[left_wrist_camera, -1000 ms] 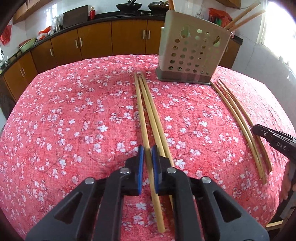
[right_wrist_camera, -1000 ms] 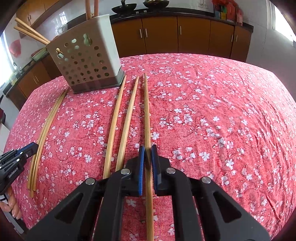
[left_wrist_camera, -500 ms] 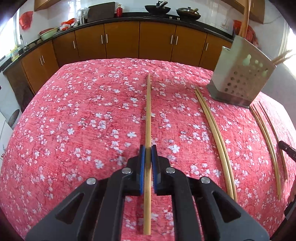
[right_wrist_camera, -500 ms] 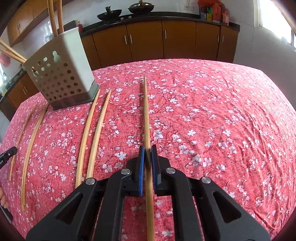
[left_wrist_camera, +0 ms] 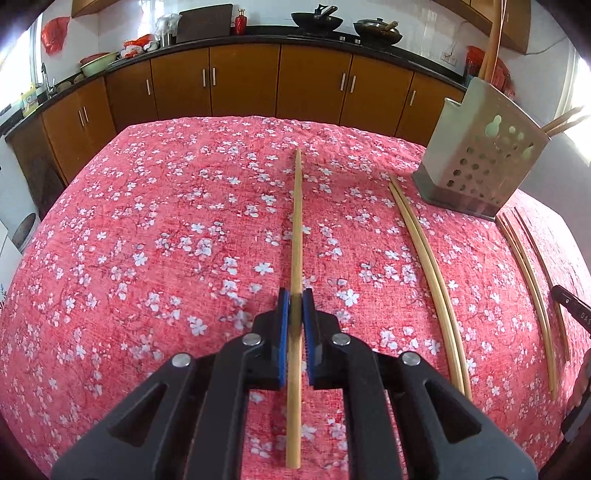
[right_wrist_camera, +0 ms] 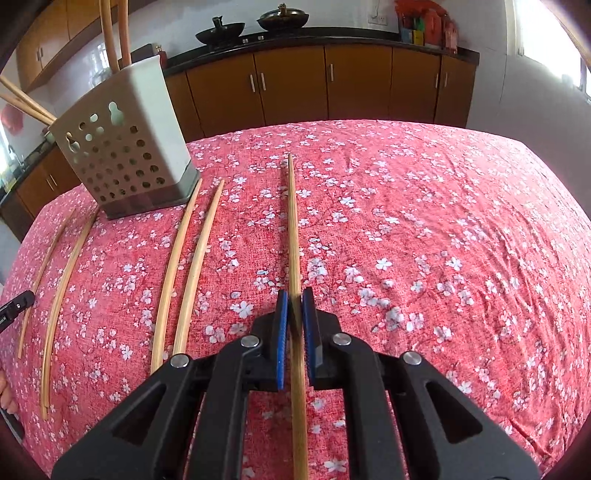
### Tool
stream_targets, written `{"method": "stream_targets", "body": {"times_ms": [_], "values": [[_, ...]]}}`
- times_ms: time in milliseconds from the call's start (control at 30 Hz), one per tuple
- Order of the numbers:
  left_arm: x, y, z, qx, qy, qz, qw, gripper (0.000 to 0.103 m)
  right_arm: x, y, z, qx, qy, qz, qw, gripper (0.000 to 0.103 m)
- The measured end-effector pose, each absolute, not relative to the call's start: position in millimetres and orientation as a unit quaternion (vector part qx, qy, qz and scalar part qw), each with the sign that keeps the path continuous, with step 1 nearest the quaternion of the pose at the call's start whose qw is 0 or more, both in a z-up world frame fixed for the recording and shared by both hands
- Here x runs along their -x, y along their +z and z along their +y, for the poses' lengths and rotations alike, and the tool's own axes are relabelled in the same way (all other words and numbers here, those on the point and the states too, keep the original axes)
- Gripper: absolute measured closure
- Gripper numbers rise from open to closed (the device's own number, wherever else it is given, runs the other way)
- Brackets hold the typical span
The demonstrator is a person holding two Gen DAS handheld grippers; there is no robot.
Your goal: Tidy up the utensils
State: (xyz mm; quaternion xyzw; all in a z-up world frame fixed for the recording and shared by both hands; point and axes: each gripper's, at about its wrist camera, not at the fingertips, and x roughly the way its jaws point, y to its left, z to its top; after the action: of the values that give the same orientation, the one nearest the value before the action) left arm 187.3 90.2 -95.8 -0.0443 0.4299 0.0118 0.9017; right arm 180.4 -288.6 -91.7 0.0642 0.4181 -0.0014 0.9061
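Kitchen scene: brown wooden cabinets with slim metal handles run under a dark countertop, with two black woks sitting up top. In front is a table under a red tablecloth, a coarse weave printed all over with small white blossoms.

Left wrist view, left to right: the left gripper has its blue-padded jaws clamped on one bamboo chopstick, which points straight ahead over the cloth. Further right a pair of loose chopsticks lies side by side on the cloth, touching. Then the utensil holder, a pale boxy caddy with round holes punched in its side and a darker base, standing upright with chopsticks poking out the top. Right of its base roughly three more chopsticks lie on the cloth; hard to count exactly at the warped edge.

Right wrist view, same order: two loose chopsticks at far left, the perforated holder behind them, two more chopsticks just beside its base, then the right gripper, jaws pinched shut on a single held chopstick, long, round, tapering forward.
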Motion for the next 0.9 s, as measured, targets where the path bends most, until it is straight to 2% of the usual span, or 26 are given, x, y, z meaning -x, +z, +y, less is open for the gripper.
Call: {"method": "stream_targets", "body": {"times_ms": [900], "values": [[-189.4, -95.9, 87.5, 0.052, 0.010, 0.430, 0.901, 0.093, -180.3, -92.1, -288.2, -0.067, -0.001, 0.418, 0.906, 0.093]]}}
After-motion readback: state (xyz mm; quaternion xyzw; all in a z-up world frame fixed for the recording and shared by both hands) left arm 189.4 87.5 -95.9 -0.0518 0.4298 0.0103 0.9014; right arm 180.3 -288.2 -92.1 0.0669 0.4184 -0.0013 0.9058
